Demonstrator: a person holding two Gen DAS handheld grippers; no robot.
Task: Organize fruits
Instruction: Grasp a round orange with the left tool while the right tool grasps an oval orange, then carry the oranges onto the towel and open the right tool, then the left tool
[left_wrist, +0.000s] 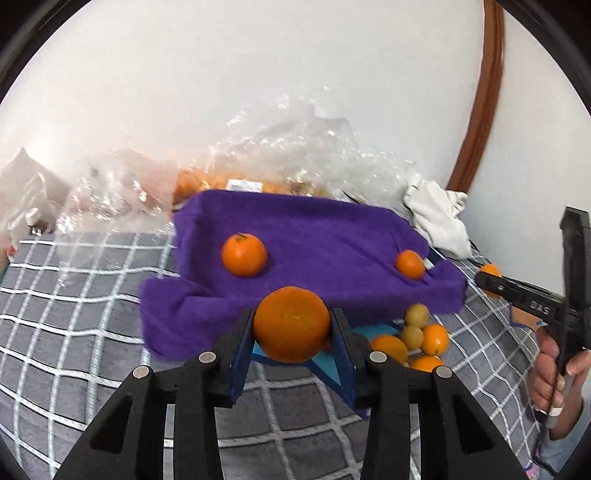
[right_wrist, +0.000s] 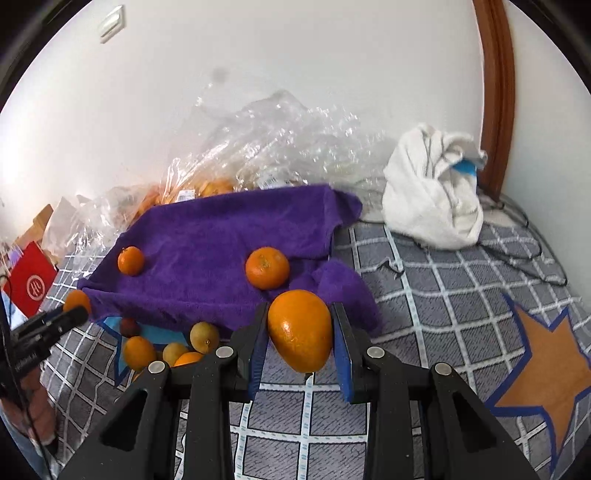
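Observation:
My left gripper (left_wrist: 291, 326) is shut on a round orange (left_wrist: 291, 325), held above the checked grey bedcover in front of a purple towel (left_wrist: 314, 236). Two small oranges (left_wrist: 243, 254) (left_wrist: 409, 263) lie on that towel. My right gripper (right_wrist: 300, 332) is shut on an oval orange (right_wrist: 300, 330), also just before the purple towel (right_wrist: 207, 240), where two oranges (right_wrist: 267, 267) (right_wrist: 130, 260) rest. A pile of loose fruit (left_wrist: 421, 341) (right_wrist: 177, 349), orange and yellowish-green, sits by the towel's near edge. The right gripper (left_wrist: 491, 282) also shows at the right edge of the left wrist view, holding an orange.
Crinkled clear plastic bags (left_wrist: 288, 147) with more oranges lie behind the towel against the white wall. A white cloth bundle (right_wrist: 432, 199) sits at the back right near a brown door frame (right_wrist: 496, 92). A red box (right_wrist: 31, 284) is far left. An orange star (right_wrist: 546, 373) marks the bedcover.

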